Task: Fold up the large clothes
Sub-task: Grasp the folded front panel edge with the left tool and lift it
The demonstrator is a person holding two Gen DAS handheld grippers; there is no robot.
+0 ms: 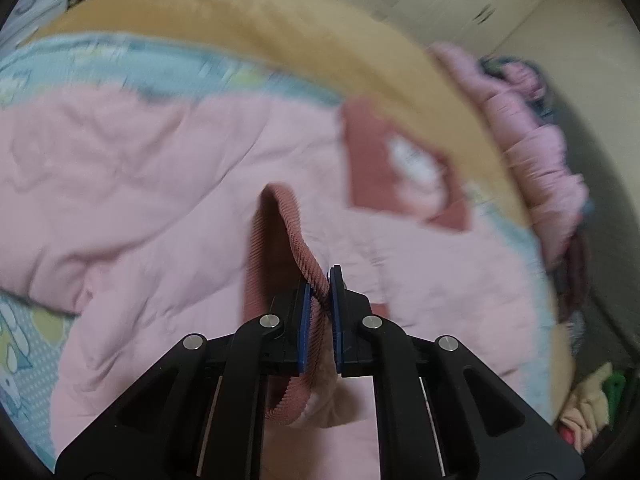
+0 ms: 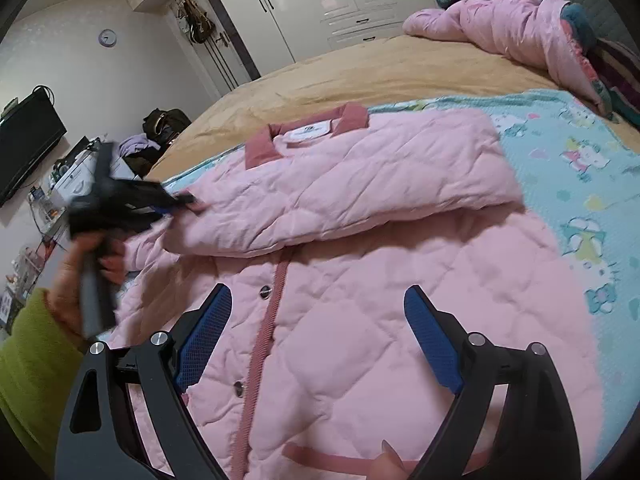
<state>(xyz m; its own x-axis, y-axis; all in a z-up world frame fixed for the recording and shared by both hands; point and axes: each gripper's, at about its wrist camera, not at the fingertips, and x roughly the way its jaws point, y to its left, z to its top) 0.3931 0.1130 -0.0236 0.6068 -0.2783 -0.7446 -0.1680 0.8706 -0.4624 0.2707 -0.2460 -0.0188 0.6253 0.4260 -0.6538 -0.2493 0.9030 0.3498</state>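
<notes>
A bed [image 2: 360, 68] covered in a tan sheet [image 2: 320, 76] carries everything here. On the sheet lies a light blue blanket [image 2: 560, 152] printed with cartoon figures, and spread flat on that blanket is a pink quilted jacket [image 2: 360, 280] with a darker pink collar, one side folded over its front. At the far end of the bed, directly on the tan sheet, sits a crumpled heap of pink clothes [image 2: 512, 24].
</notes>
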